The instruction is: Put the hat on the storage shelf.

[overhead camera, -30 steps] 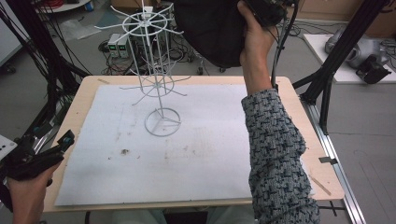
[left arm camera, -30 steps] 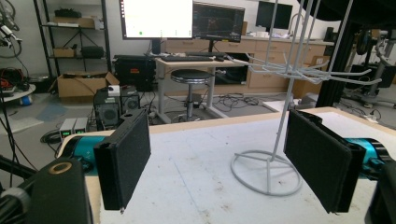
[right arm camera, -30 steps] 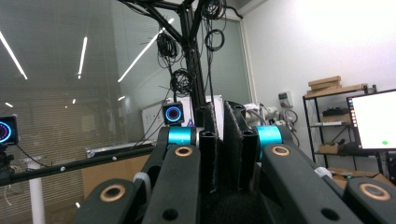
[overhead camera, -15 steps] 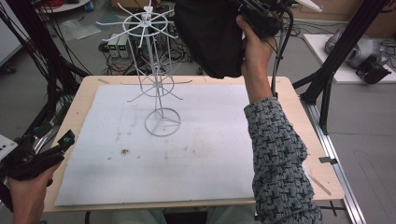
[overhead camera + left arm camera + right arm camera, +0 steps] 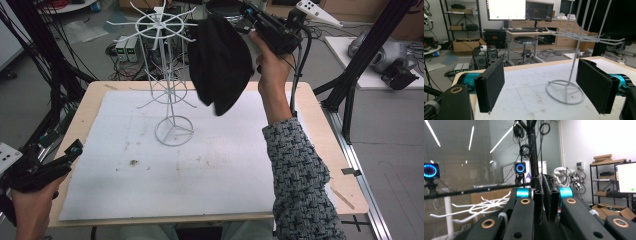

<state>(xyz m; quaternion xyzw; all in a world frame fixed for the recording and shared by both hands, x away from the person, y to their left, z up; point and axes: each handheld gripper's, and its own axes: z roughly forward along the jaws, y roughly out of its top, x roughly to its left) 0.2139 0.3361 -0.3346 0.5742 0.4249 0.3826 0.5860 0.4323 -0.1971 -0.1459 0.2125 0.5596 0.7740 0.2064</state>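
A white wire rack (image 5: 170, 85) with spoke arms stands on its ring base at the far middle of the white sheet (image 5: 200, 175). Just right of the rack's top hangs a black cloth hat (image 5: 220, 62), with my right gripper (image 5: 247, 12) shut on its upper edge, held high. In the right gripper view the pads (image 5: 545, 180) are pressed together, and the rack's arms (image 5: 479, 207) show low on the left. My left gripper (image 5: 75, 147) rests at the table's front left, jaws wide open and holding nothing. Its own view frames the rack (image 5: 574, 65) between the pads, with the hat (image 5: 619, 15) at top right.
Black frame posts (image 5: 350, 85) stand off the table's right and left sides. A small dark speck (image 5: 134, 162) lies on the sheet. Beyond the far edge are a stool (image 5: 525, 41), desks and monitors (image 5: 506, 10).
My right hand has come down and slightly left with the hat, bringing it beside the rack's top. The left gripper has stayed put.
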